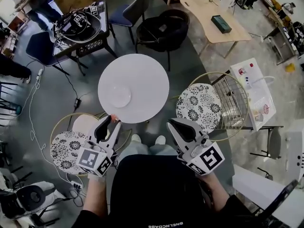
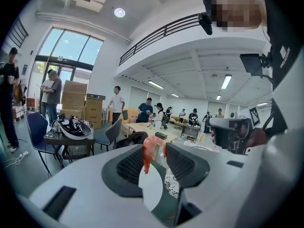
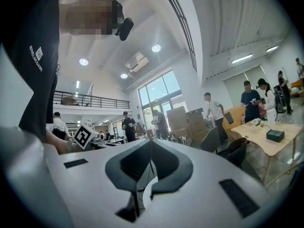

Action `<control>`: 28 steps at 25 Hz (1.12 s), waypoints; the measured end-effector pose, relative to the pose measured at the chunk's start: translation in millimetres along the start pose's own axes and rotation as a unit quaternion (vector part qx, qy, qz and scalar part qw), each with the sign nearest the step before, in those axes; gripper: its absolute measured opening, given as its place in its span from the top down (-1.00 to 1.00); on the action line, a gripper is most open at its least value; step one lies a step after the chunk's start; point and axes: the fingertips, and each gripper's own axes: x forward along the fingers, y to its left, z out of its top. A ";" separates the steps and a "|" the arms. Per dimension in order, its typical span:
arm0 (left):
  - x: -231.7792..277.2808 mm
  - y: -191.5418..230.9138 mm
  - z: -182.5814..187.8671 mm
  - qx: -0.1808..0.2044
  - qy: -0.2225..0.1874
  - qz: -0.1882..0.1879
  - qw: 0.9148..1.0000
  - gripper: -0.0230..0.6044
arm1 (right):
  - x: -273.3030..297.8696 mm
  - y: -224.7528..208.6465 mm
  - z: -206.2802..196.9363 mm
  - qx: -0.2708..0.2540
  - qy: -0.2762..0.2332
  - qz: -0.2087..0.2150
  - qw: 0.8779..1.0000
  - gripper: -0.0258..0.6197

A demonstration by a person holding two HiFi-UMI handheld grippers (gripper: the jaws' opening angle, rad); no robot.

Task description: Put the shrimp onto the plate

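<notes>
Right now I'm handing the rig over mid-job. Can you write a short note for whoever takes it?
Left claw: shut on the shrimp, which hangs from its tips at the near edge of the table.
Right claw: shut, nothing in it, held off the table on the right.
Plate: on the table, left of centre, nothing on it.
Done: shrimp picked up.
Left: carry it forward over the plate, lower it, open the left claw.
</notes>
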 end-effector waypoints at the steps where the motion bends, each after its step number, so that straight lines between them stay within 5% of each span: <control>1: 2.4 3.8 -1.6 -0.002 0.002 0.004 1.000 0.44 | 1.3 0.0 0.7 -0.001 0.001 0.004 1.000 0.87; 10: 38.1 40.8 -17.2 0.005 0.037 -0.004 0.999 0.44 | 24.3 -13.6 0.6 -0.010 0.022 0.002 1.000 0.87; 28: 110.4 136.7 -107.8 -0.023 0.143 -0.048 0.988 0.44 | 86.7 -28.9 -6.8 -0.006 0.056 -0.067 0.996 0.87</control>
